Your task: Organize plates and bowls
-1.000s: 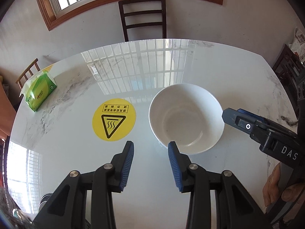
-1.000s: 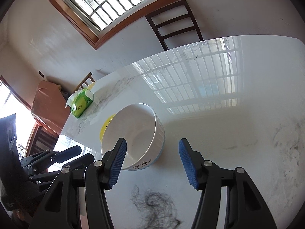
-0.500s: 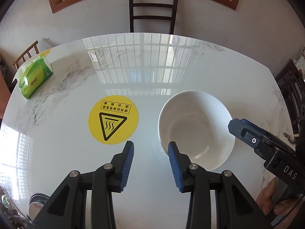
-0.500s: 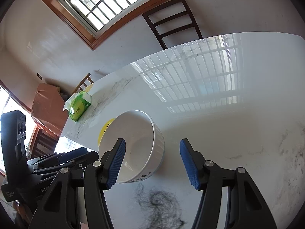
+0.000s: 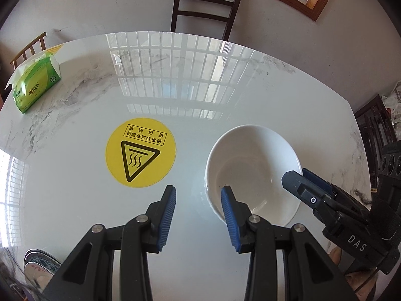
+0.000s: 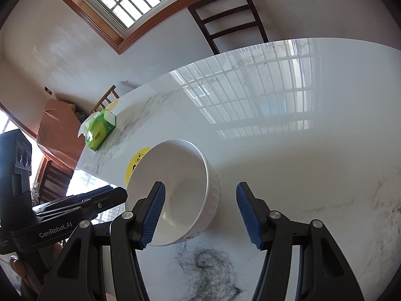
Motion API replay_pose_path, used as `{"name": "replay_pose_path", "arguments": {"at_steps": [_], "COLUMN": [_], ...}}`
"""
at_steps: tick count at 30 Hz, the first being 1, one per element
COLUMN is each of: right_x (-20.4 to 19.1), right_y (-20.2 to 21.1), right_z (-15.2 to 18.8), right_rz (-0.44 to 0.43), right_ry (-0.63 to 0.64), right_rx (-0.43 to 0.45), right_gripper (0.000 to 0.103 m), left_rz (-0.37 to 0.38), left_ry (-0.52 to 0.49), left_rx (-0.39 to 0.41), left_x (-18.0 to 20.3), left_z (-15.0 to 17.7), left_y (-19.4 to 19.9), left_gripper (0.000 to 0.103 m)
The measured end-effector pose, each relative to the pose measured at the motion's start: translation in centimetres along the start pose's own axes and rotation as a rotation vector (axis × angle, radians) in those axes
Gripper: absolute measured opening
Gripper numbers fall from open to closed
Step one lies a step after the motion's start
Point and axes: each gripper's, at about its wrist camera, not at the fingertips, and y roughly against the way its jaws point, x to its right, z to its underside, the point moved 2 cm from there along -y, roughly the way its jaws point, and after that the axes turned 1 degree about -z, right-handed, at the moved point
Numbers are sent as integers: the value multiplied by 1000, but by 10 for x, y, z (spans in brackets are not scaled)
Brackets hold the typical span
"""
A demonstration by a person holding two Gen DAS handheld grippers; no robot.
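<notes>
Glossy white marble table (image 5: pixel 75 200), window grid reflected at 12 o'clock. Dark ladder-back chair (image 5: pixel 205 7) against white wall (image 5: pixel 112 12) at 12. Wood-framed window (image 6: pixel 140 2) at 11. Lighter wooden chair (image 5: pixel 27 50) at 10. Dark cabinet (image 5: pixel 376 130) at 3.

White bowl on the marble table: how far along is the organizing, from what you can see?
Nothing looks stacked yet. The white bowl stands alone on the table, beside the yellow warning sticker. Both the left gripper and right gripper are open at its rim, gripping nothing. A patterned plate shows at the near edge. Grasping and placing the bowl remain.
</notes>
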Motion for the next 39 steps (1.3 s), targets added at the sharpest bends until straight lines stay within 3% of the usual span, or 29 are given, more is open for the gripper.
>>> {"name": "replay_pose_path", "arguments": {"at_steps": [11, 17, 18, 19, 20, 22, 27, 39], "right_x": [-4, -4, -4, -4, -3, 0, 5, -41], "right_y": [-12, -21, -23, -26, -31, -42, -45, 32], "right_z": [-2, -2, -2, -2, -1, 2, 11, 46], "right_rz": [18, 28, 34, 39, 41, 27, 4, -28], "right_ry": [13, 15, 18, 16, 10, -7, -44, 10], "right_rx": [-33, -63, -70, -81, -98, -147, -196, -281], "right_gripper": [54, 48, 47, 46, 43, 24, 21, 21], "left_rz": [18, 67, 87, 95, 82, 41, 44, 57], "left_ry": [59, 123, 137, 140, 147, 137, 109, 71], "left_rx": [-44, -134, -150, -173, -170, -161, -177, -168], "left_x": [-4, -5, -5, -4, -2, 3, 10, 12], "left_z": [-4, -1, 0, 0, 0, 0, 16, 87], "left_y": [-23, -47, -51, -56, -56, -53, -27, 64], "left_gripper": [38, 37, 21, 12, 10, 9, 10, 11]}}
